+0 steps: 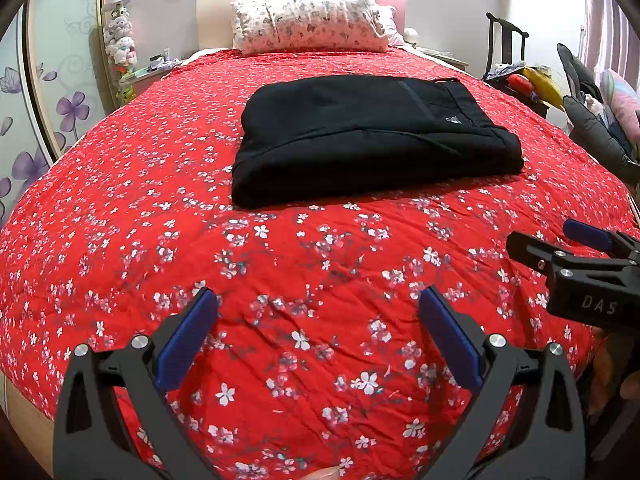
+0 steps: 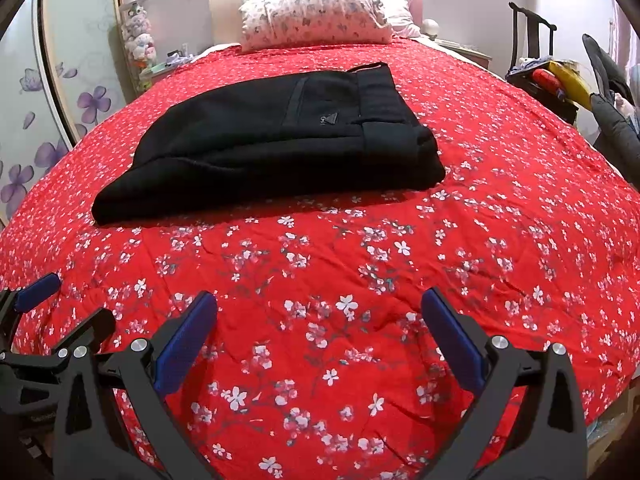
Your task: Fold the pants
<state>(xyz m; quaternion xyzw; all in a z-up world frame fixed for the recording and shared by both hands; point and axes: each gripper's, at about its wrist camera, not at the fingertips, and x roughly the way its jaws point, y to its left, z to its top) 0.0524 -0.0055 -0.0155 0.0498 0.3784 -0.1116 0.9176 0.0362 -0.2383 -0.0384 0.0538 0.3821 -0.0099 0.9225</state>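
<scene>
Black pants [image 1: 372, 136] lie folded into a compact rectangle on the red floral bedspread [image 1: 280, 280], waistband to the right; they also show in the right wrist view [image 2: 276, 144]. My left gripper [image 1: 318, 304] is open and empty, hovering over bare bedspread near the foot of the bed, well short of the pants. My right gripper [image 2: 320, 308] is open and empty too, beside the left one. The right gripper shows at the right edge of the left wrist view [image 1: 560, 240]; the left gripper shows at the left edge of the right wrist view [image 2: 68, 300].
A floral pillow [image 1: 308, 24] lies at the headboard. A wardrobe with purple flowers [image 1: 60, 112] stands left. A dark chair with clothes and a grey jacket [image 1: 592, 120] stands right of the bed. A nightstand with plush toys [image 1: 120, 44] is at the far left.
</scene>
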